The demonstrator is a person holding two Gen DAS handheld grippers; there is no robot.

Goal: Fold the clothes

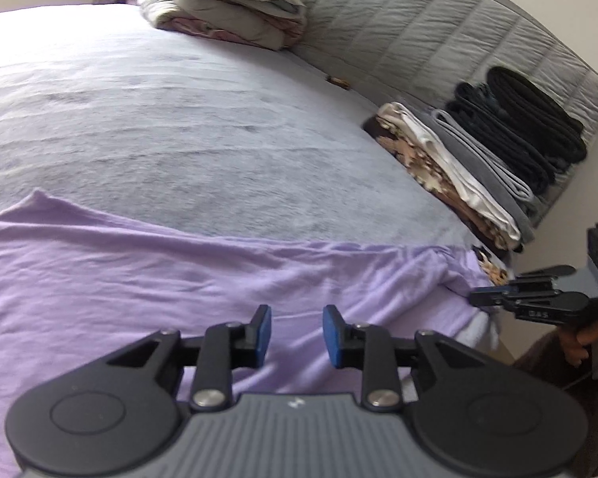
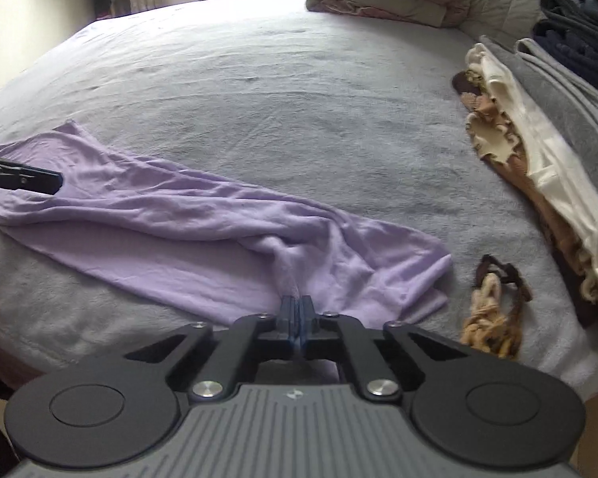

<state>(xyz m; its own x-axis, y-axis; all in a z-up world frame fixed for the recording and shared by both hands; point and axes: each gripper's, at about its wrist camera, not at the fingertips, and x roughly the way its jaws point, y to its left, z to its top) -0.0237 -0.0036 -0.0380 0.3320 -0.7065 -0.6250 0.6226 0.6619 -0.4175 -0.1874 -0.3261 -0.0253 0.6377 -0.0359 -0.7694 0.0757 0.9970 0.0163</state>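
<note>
A lilac garment (image 2: 203, 223) was spread in loose wrinkles across the near part of a bed (image 2: 259, 91) covered with a pale grey fleece. The right gripper (image 2: 296, 310) was closed, with a gathered ridge of the lilac cloth pinched between its blue pads (image 2: 287, 314); the fabric was drawn up into a tight fold running straight ahead of the fingertips. The rest of the garment was stretched away to the left of that gripper, toward the far corner where the other gripper's dark fingers were seen at the cloth's edge.

The left gripper (image 1: 296, 334) was held open, its two blue pads (image 1: 264, 332) set apart above the lilac cloth, with nothing between them. Whether the pads touched the fabric could not be told. In the left wrist view, the right gripper (image 1: 478, 298) was seen off to the right, at the garment's bunched corner, with part of a hand (image 1: 582, 342) behind it.

Just right of the right gripper a small brown and cream patterned piece (image 2: 494, 310) was lying apart from the garment. Farther right and ahead, a stack of folded clothes (image 2: 538, 151) was placed against a quilted grey headboard (image 1: 418, 28). Far ahead, a folded quilt (image 1: 227, 4) was piled on the bed.
</note>
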